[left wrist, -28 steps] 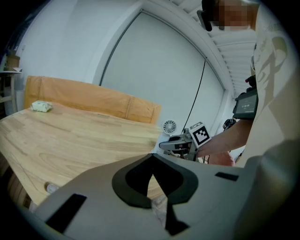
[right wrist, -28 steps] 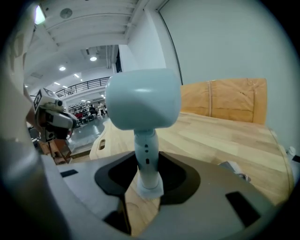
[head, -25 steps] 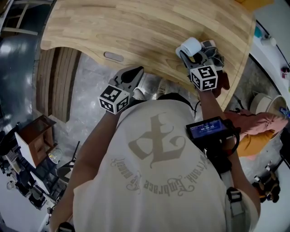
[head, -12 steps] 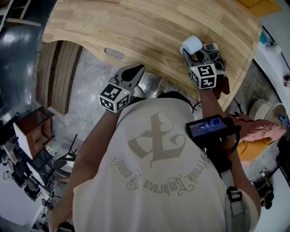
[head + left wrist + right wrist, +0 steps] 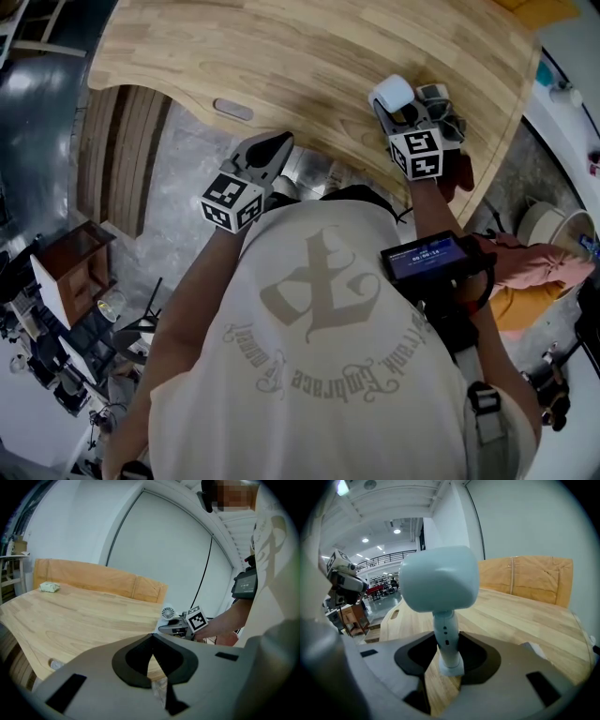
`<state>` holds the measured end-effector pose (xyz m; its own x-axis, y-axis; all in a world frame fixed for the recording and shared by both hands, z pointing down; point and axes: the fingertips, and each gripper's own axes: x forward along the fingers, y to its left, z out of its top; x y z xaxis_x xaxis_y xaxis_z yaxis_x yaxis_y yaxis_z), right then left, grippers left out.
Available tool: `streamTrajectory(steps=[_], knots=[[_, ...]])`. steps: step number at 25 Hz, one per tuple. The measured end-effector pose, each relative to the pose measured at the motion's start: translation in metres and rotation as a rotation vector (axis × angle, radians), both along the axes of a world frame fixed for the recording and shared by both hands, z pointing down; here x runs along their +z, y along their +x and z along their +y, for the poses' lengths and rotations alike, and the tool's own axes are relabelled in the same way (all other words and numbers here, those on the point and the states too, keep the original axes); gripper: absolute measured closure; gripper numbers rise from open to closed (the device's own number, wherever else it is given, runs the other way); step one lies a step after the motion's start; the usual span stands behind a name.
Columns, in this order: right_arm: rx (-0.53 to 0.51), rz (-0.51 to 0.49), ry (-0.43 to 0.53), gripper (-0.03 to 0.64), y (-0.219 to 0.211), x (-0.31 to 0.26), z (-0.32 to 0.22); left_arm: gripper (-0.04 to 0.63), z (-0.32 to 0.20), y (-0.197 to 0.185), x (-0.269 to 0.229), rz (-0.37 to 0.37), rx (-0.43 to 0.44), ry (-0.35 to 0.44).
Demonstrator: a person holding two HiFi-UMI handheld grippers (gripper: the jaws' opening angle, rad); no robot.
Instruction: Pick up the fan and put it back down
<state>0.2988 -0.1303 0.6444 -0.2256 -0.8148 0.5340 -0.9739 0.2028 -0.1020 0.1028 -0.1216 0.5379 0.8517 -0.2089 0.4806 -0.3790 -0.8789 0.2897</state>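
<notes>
Fan (image 5: 438, 578): pale, rounded head on a slim stem, upright, near the front edge of the wooden table (image 5: 281, 56), toward its right end. Base low on the wood; resting or just clear, cannot tell.

Right gripper (image 5: 443, 641): clamped on the fan's stem, dark pads (image 5: 476, 656) pressed against it from both sides, head well above the jaws. Angled down toward the tabletop. Marker cube (image 5: 416, 154) at the rear, facing up in the head view.

Left gripper (image 5: 151, 637): jaws together, tips touching, nothing between them. Held off the table's front edge, over the grey floor (image 5: 187, 187), well apart from the fan. Aimed across the tabletop, fan small in the distance beside the right gripper.

Small pale wad (image 5: 49, 587) at the far end of the table, well apart from both grippers.
</notes>
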Motion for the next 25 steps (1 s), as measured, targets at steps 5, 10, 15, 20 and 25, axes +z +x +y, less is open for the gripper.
streamTrajectory(steps=[5, 10, 15, 20, 25], knots=[[0.002, -0.015, -0.001, 0.465, -0.002, 0.003, -0.004, 0.586, -0.004, 0.003, -0.002, -0.002, 0.012, 0.008], [0.029, -0.069, -0.014, 0.454, 0.005, 0.006, 0.005, 0.586, 0.000, 0.008, 0.001, -0.003, 0.039, 0.006], [0.075, -0.047, -0.023, 0.454, 0.009, 0.000, 0.017, 0.586, 0.003, 0.002, 0.001, 0.007, 0.068, -0.002], [0.140, 0.004, -0.046, 0.454, 0.009, -0.009, 0.032, 0.586, -0.001, -0.008, -0.004, 0.032, 0.117, -0.005], [0.216, 0.023, -0.055, 0.456, 0.005, -0.023, 0.049, 0.586, -0.007, -0.018, -0.010, 0.058, 0.178, 0.003]])
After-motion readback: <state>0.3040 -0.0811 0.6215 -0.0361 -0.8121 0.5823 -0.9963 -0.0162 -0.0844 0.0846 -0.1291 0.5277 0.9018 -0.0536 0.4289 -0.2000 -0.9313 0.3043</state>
